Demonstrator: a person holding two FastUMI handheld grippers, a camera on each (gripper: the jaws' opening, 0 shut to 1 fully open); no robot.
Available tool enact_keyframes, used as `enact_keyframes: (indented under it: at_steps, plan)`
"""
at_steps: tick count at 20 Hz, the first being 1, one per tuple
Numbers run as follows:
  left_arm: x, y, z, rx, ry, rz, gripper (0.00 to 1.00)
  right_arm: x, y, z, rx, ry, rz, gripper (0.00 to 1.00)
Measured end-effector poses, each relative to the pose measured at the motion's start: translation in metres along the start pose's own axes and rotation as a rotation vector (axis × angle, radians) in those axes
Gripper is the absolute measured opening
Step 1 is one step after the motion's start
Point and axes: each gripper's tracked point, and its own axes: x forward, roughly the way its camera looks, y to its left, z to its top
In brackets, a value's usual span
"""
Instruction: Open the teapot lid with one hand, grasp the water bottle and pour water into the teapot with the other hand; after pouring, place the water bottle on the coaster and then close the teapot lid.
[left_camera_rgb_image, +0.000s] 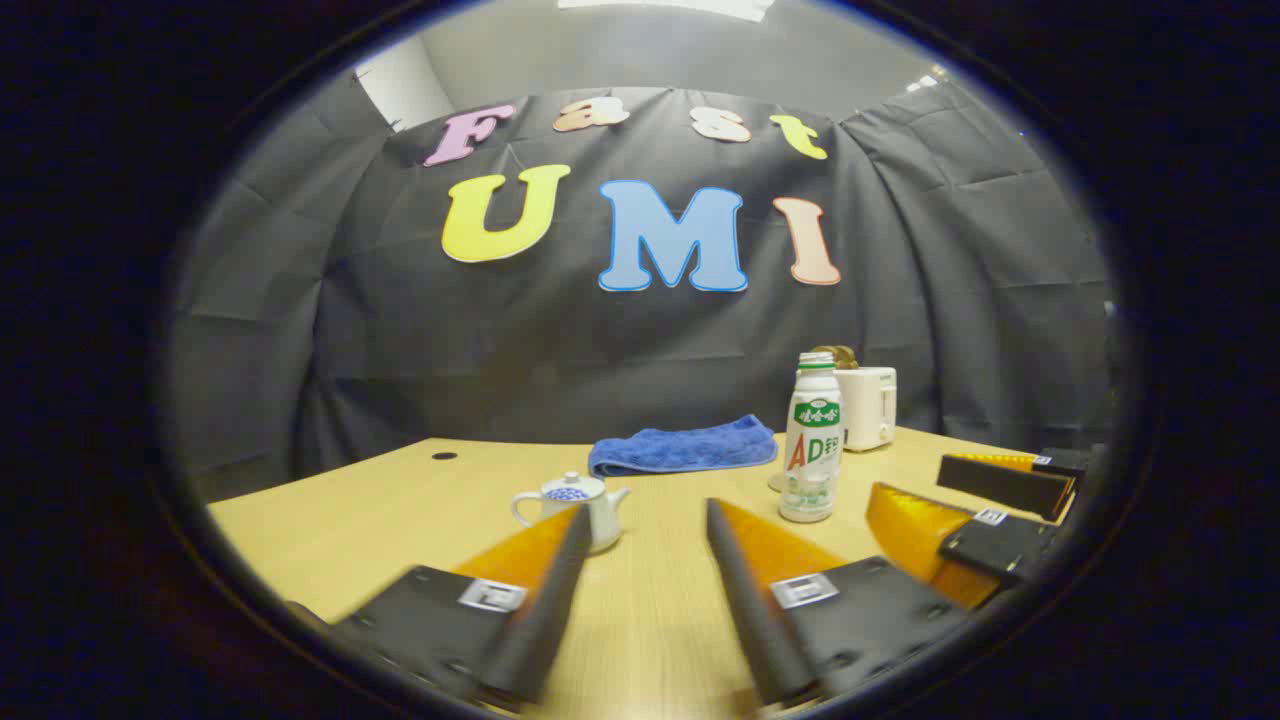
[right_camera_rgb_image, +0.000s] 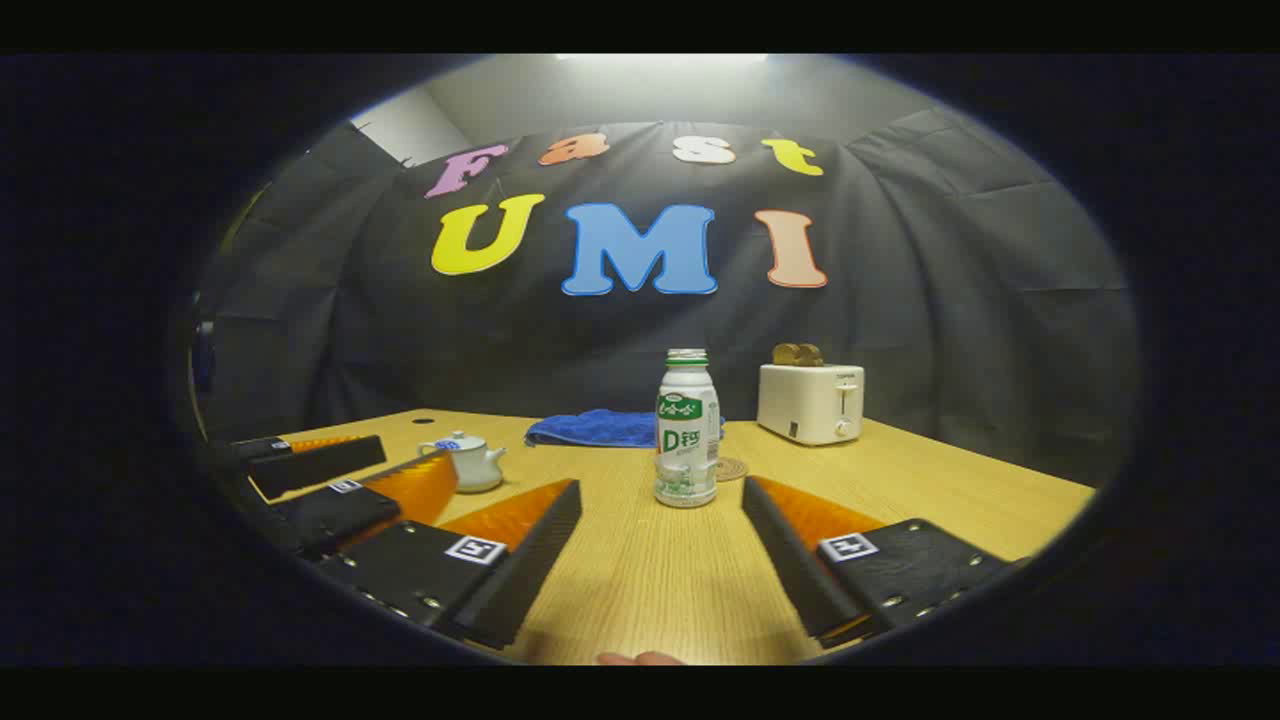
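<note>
Both grippers (left_camera_rgb_image: 648, 520) (right_camera_rgb_image: 660, 500) hover low, jaws apart, empty.

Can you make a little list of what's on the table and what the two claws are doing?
teapot: small, white, lid on, sits on the table
bottle: upright, cap on, untouched
coaster: round, just behind the bottle, bare
cloth: blue, folded, at the back
toaster: white, bread in its slots, back right
left claw: open, holds nothing, points toward the teapot
right claw: open, holds nothing, points at the bottle
task so far: nothing started yet
</note>
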Motion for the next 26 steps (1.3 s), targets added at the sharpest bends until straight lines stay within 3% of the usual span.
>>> enact_keyframes:
  at_steps: [4,7,10,14,15,19,20,22,23,26]
  plan:
    - [0.006,-0.002,0.003,-0.004,-0.002,-0.001,0.94,0.003,-0.009,-0.003,0.015,0.013,-0.045,0.94]
    - [0.016,0.022,0.0,-0.004,0.012,0.02,0.95,0.007,0.002,0.0,-0.025,-0.004,0.01,0.95]
    - [0.03,0.043,0.0,-0.028,0.042,0.017,0.95,0.016,-0.006,0.015,-0.05,-0.035,0.006,0.95]
    - [0.083,0.071,0.005,-0.041,0.044,0.045,0.95,0.033,-0.008,0.018,-0.015,-0.012,0.015,0.95]
    - [0.093,0.074,0.003,-0.038,0.052,0.048,1.0,0.033,-0.007,0.019,-0.016,-0.011,0.018,0.95]
    - [0.126,0.073,0.0,-0.013,0.078,0.041,0.95,0.036,-0.009,0.02,-0.022,-0.013,0.021,0.95]
    - [0.132,0.074,-0.001,-0.002,0.082,0.043,0.99,0.036,-0.01,0.02,-0.018,-0.013,0.02,0.94]
    - [0.142,0.077,-0.004,0.006,0.094,0.046,0.95,0.037,-0.014,0.02,-0.008,-0.011,0.012,0.94]
    - [0.146,0.078,-0.006,0.003,0.098,0.048,1.0,0.035,-0.018,0.023,0.005,-0.023,0.001,0.95]
    - [0.158,0.08,-0.012,-0.013,0.109,0.038,1.0,0.039,-0.024,0.026,0.026,-0.031,-0.014,0.95]
